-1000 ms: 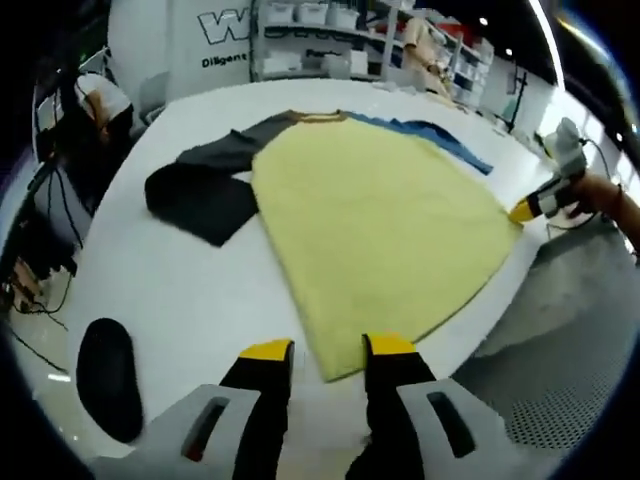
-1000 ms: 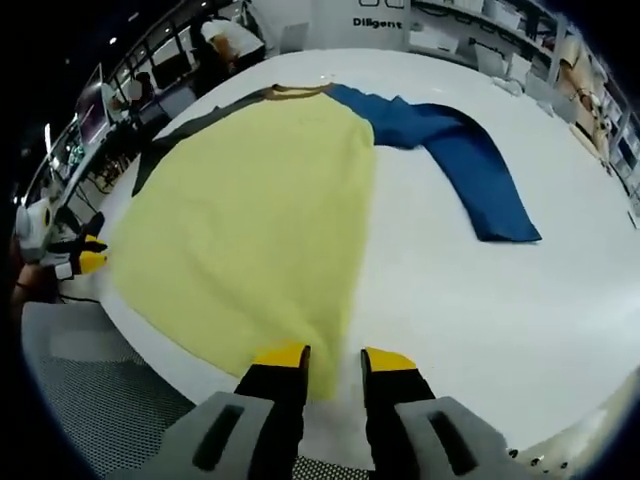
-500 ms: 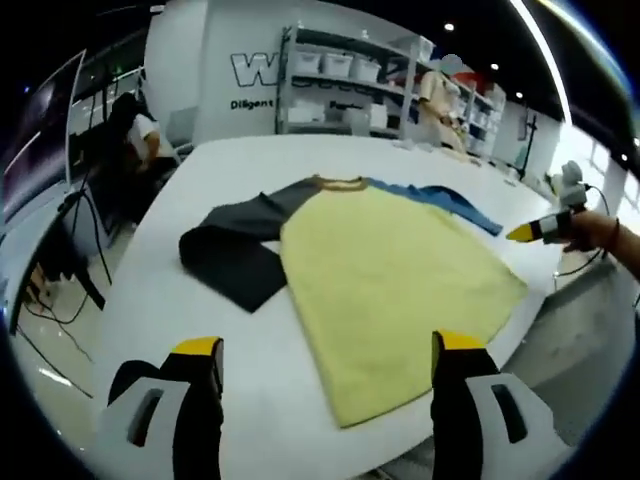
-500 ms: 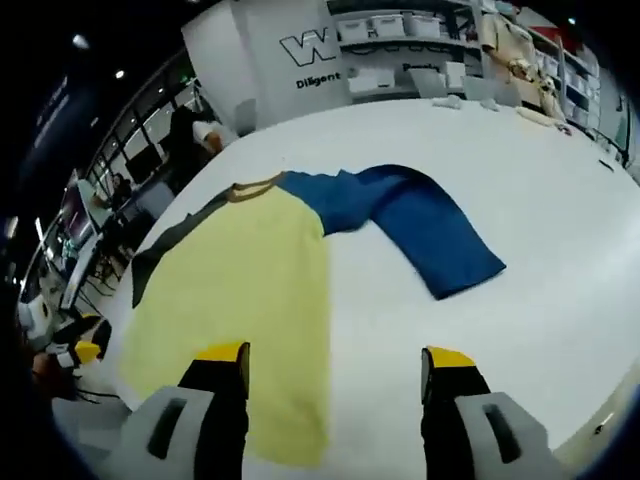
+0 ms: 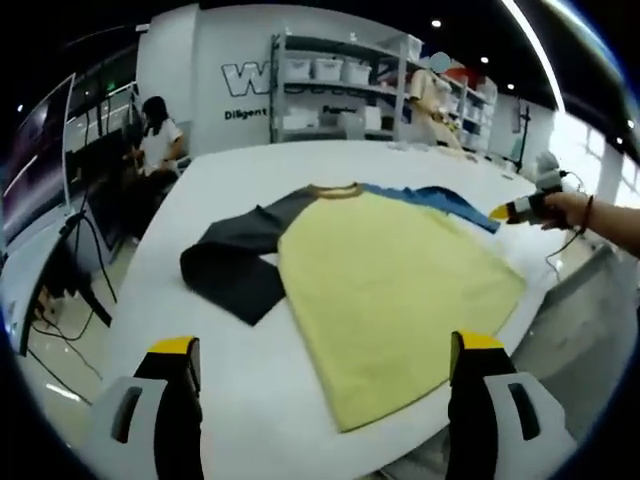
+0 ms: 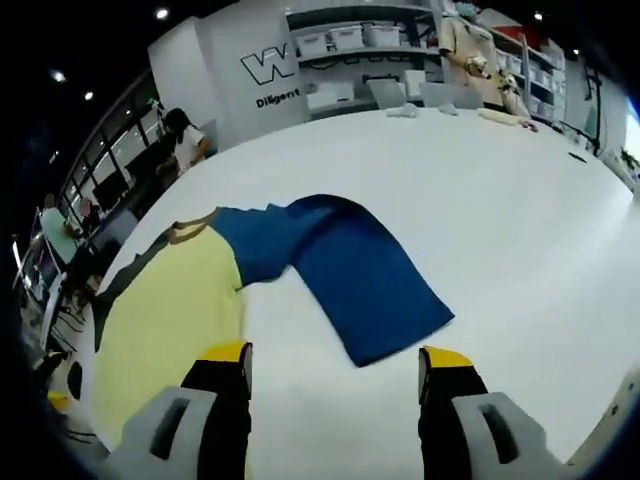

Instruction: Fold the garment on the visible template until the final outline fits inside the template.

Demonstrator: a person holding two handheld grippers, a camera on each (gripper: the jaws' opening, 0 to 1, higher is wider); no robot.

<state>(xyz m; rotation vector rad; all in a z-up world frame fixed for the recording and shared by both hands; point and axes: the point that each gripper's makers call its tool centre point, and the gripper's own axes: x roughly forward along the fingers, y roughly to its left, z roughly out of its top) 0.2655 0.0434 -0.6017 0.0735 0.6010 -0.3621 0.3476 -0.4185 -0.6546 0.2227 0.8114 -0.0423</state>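
Note:
A long-sleeved shirt lies flat on the white table point(image 5: 200, 330). Its yellow body point(image 5: 390, 270) is in the middle, a dark grey sleeve point(image 5: 235, 265) is folded out to the left, and a blue sleeve point(image 5: 440, 197) is at the far right. My left gripper point(image 5: 325, 345) hangs open above the near hem with nothing between its fingers. In the right gripper view the blue sleeve point(image 6: 350, 275) stretches toward me beside the yellow body point(image 6: 170, 310). My right gripper point(image 6: 337, 355) is open and holds nothing. It also shows by the table's right edge as the right gripper point(image 5: 515, 210), held in a hand.
Shelves with white bins point(image 5: 330, 90) stand behind the table, and a seated person point(image 5: 155, 130) is at the far left. Small white items point(image 6: 405, 108) lie at the table's far side. A grey floor mat point(image 5: 580, 330) lies off the right edge.
Both grippers' jaws have spread wide and pulled up and back from the yellow hem. The right gripper view has swung toward the blue sleeve.

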